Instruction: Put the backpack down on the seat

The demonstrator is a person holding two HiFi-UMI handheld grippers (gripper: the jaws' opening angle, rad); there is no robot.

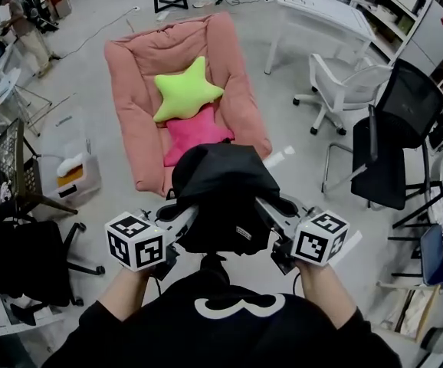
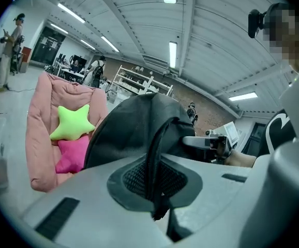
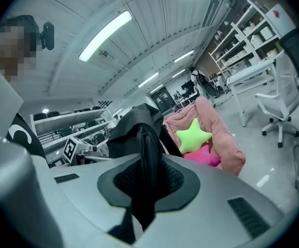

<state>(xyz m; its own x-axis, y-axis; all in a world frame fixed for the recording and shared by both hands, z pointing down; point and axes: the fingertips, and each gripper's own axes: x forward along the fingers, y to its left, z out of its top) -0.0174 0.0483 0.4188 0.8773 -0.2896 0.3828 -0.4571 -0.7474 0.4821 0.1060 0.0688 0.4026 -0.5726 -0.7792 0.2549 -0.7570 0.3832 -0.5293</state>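
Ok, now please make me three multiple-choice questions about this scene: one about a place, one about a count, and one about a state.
1. Where is the black backpack?
A. on a bed
B. hanging between the two grippers
C. in a wardrobe

2. How many star cushions lie on the pink seat?
A. none
B. four
C. two

3. In what state is the left gripper?
A. shut on a backpack strap
B. wide open, empty
C. shut on a bottle

Answers:
1 B: the left and the right gripper each pinch a strap.
2 C: a green star cushion and a pink star cushion lie there.
3 A: the strap runs between its closed jaws.
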